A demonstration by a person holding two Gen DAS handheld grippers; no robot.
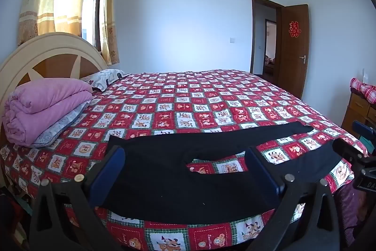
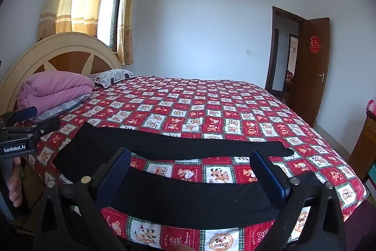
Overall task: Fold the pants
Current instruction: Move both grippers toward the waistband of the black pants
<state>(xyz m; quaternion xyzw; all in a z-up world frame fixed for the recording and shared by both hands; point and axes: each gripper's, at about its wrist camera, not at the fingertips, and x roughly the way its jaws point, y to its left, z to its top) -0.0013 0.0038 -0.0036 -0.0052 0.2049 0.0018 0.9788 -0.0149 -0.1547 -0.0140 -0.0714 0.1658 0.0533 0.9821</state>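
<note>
Left wrist view: black fabric pants (image 1: pixel 188 171) flat on red patchwork-quilt bed (image 1: pixel 164 100), near edge; waist left, legs run right, splayed. Left tool (image 1: pixel 185 171) wide, empty, above them.

Right wrist view: pants (image 2: pixel 188 199) long axis left-right. Right tool (image 2: pixel 190 177) wide, empty.

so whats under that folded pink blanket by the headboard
The pink blanket sits on a grey patterned pillow, whose edge sticks out beneath it, lying on the red checked bedspread. How far the pillow runs under, or anything else beneath, is covered.
</note>
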